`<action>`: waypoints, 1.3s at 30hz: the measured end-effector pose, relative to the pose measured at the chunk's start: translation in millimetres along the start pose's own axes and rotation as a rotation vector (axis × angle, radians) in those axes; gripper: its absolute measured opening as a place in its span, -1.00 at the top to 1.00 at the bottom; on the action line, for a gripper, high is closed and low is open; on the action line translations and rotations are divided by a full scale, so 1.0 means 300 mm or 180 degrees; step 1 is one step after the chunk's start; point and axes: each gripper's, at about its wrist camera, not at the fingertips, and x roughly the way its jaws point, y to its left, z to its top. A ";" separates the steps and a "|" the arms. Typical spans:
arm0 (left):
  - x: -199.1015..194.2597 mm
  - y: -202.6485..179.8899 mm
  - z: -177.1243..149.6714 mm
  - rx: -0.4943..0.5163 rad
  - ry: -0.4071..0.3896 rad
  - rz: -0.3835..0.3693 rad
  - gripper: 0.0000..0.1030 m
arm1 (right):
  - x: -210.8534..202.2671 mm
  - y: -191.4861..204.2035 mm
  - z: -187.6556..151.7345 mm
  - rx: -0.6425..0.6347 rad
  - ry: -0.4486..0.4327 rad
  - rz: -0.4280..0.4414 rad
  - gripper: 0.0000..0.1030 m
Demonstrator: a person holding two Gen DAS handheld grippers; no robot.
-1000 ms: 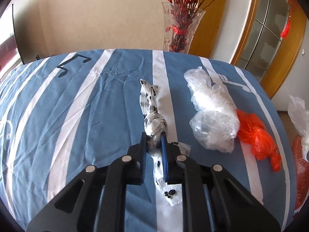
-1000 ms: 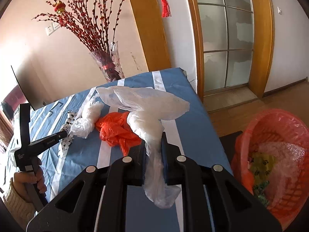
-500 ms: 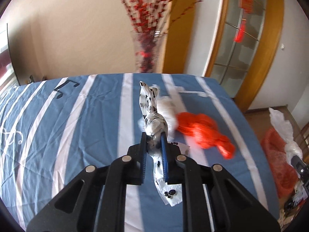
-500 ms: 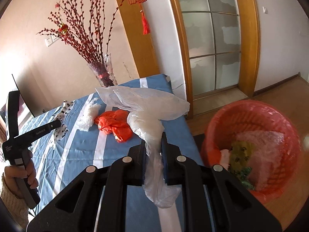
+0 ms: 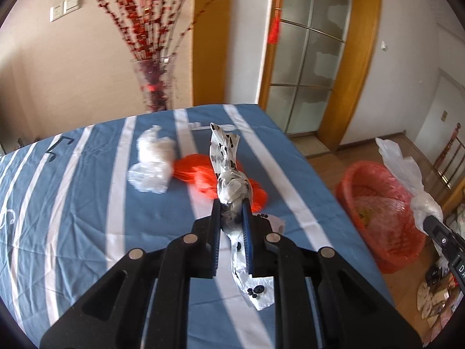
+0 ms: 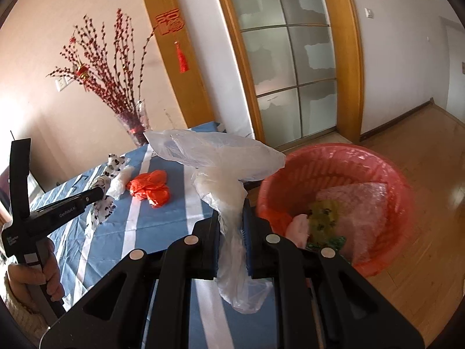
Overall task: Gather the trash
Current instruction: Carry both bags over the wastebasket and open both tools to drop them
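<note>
Green wrapper (image 6: 322, 216) shows only in right-wrist view.

The tablecloth (image 5: 87, 203) is blue with white stripes and black music notes. On it lie a crumpled orange-red bag (image 5: 200, 174) and, at its 9 o'clock, a clear whitish bag (image 5: 152, 163). The wrapper (image 5: 225, 157) is white with black spots. The basket (image 6: 386, 174) is red, holding pink, green and yellow scraps. Both grippers are black with blue pads
</note>
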 end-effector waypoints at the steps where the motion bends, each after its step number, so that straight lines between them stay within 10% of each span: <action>1: 0.000 -0.014 -0.001 0.0015 0.0004 -0.0020 0.71 | -0.006 -0.011 -0.002 0.0009 -0.0005 -0.0011 0.73; 39: 0.169 -0.644 -0.031 0.0466 0.0349 -0.1294 0.70 | -0.034 -0.436 0.029 0.0719 -0.0185 -0.0455 0.73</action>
